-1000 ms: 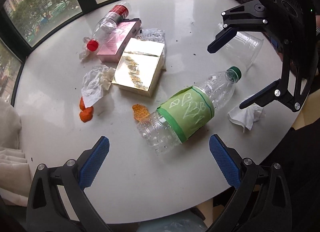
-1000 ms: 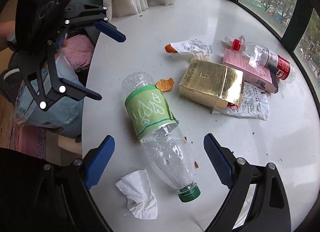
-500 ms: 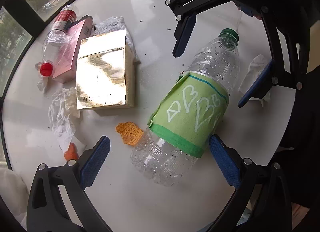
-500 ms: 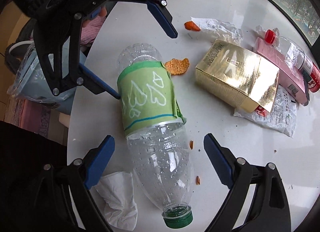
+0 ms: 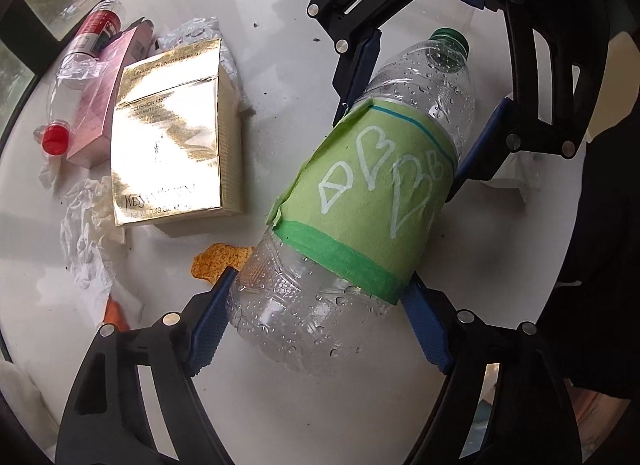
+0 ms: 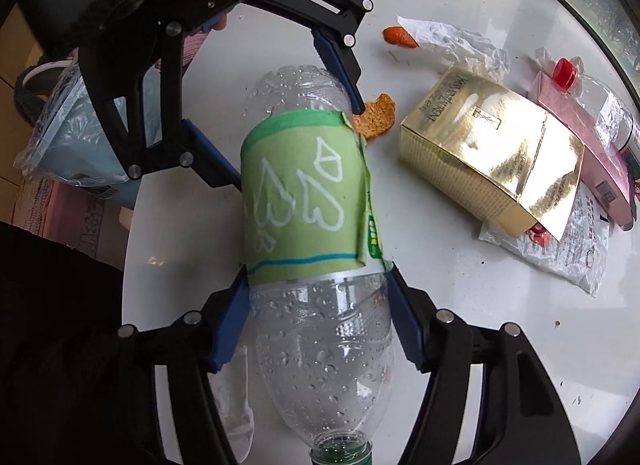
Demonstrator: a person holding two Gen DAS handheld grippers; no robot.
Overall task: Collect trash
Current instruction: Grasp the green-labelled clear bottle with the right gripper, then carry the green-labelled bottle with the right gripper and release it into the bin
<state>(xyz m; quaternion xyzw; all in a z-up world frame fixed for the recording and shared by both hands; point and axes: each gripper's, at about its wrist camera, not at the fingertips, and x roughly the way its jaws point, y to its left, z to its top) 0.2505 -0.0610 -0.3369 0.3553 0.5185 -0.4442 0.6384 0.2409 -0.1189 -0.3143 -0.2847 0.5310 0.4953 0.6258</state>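
I am viewing the large clear bottle, which is lying on its side on the white counter, wrapped in a green paper sleeve with white hand-drawn marks and capped in green. I am bringing the left tool around the bottle's base end: its blue pads are sitting at either side of the ribbed plastic just below the sleeve, and the jaws are closing with the bottle between them. I am bringing the right tool around the shoulder end, just past the sleeve toward the cap; its jaws are likewise closing, with the pads lying against the bottle's sides. Each tool is appearing in the other's view, opposite across the bottle. An orange scrap is lying just beside the bottle's base. A gold box is resting near the bottle, with a pink box and a smaller red-capped bottle behind it. Crumpled plastic wrap is lying beside the gold box, and a printed packet is lying under that box's end.
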